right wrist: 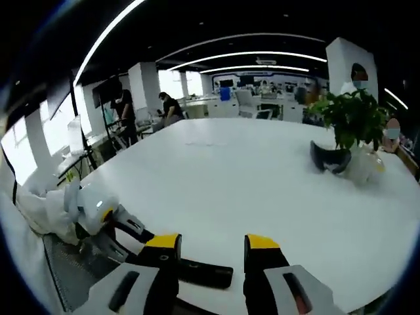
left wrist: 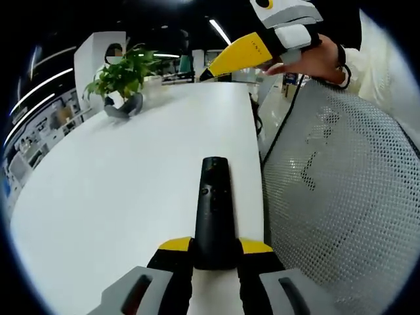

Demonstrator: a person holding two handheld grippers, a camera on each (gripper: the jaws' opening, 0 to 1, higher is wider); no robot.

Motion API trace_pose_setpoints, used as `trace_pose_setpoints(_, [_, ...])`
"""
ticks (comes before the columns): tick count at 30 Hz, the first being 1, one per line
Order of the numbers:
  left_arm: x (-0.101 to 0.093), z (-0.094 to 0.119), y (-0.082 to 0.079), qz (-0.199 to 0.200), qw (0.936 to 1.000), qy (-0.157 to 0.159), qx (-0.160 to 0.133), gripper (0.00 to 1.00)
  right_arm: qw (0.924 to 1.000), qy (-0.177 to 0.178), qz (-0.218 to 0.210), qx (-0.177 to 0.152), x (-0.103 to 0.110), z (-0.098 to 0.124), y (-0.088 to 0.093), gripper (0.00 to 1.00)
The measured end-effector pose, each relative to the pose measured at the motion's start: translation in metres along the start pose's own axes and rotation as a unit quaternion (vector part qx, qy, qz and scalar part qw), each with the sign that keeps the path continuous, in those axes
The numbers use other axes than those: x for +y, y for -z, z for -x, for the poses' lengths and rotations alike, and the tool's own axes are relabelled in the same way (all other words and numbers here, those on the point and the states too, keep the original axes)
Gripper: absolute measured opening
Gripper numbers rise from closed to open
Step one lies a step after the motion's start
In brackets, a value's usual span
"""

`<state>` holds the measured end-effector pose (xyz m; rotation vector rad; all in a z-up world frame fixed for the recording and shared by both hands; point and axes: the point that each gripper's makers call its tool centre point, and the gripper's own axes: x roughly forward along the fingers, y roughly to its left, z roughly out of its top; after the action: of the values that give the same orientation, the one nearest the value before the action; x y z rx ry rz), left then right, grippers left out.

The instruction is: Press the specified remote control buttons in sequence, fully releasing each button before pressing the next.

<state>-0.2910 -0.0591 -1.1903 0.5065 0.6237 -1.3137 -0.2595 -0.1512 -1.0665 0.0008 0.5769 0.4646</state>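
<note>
Black remote (left wrist: 214, 213) between left tool (left wrist: 215, 247) jaws

Pretty bright overall: long white ceiling light strips (right wrist: 216, 58) are seen overhead, and the glossy white table top (right wrist: 249, 177) is nearly washed out. Shadows are kept soft. Edges are heavily bent by fisheye, and the background is slightly blurred.

The left gripper view looks low and close along the white tabletop (left wrist: 131, 170) toward a potted plant (left wrist: 121, 79) at its far end. The right gripper view sits just above the tabletop's near edge, facing across it. Both views share the tabletop and plant.
</note>
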Motion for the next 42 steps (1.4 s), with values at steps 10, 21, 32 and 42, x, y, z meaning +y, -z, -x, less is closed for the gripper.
trace_pose_setpoints(10, [0.017,0.005,0.002,-0.011,0.9998,0.009,0.017,0.25,0.9948,0.086,-0.008,-0.055,-0.031,0.007,-0.003,0.75])
trace_pose_setpoints(21, [0.041,0.009,0.009,-0.019,0.9989,0.015,0.040,0.25,0.9882,0.142,-0.038,-0.045,-0.056,0.004,0.010,0.93])
trace_pose_setpoints(32, [0.084,0.008,0.006,-0.038,0.9972,0.013,0.063,0.25,0.9897,0.143,0.003,0.003,-0.052,-0.004,0.024,0.90])
trace_pose_setpoints(42, [0.121,0.007,0.004,-0.043,0.9958,0.017,0.079,0.25,0.9882,0.151,0.011,0.022,-0.055,-0.004,0.030,0.87])
